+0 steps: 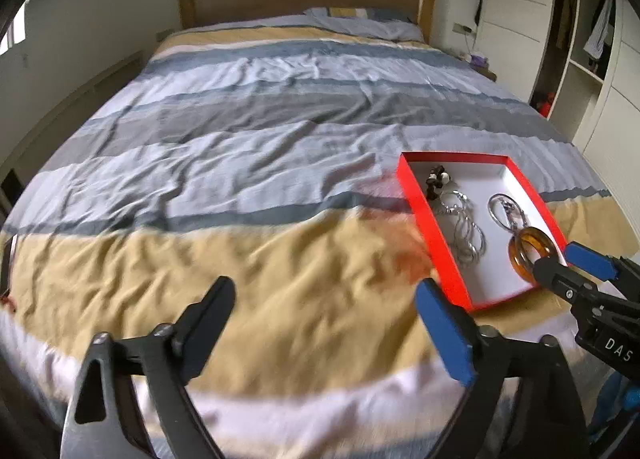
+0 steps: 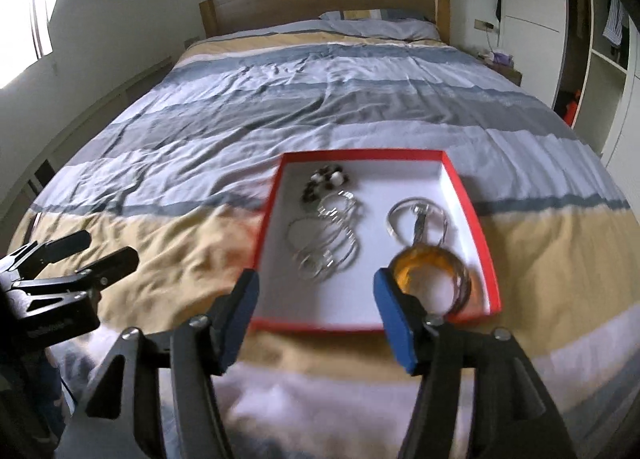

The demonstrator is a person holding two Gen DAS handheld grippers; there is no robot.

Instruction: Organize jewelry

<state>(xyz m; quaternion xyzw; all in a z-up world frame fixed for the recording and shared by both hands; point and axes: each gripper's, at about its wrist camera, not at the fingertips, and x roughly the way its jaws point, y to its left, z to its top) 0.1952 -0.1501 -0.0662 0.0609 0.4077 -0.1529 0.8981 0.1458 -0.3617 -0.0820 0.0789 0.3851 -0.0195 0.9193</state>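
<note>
The left gripper [image 1: 324,323] has its jaws spread wide with nothing between them, above the yellow band of the striped duvet [image 1: 248,131]. The right gripper [image 2: 316,307] also stands open and empty at the near rim of the red box [image 2: 472,215], which lies on the bed. Inside the box are an amber bangle [image 2: 432,271] at the near right, silver bangles [image 2: 324,243] in the middle, a clasped silver bangle [image 2: 416,215], and a black-and-white beaded bracelet [image 2: 328,179] at the far left.
</note>
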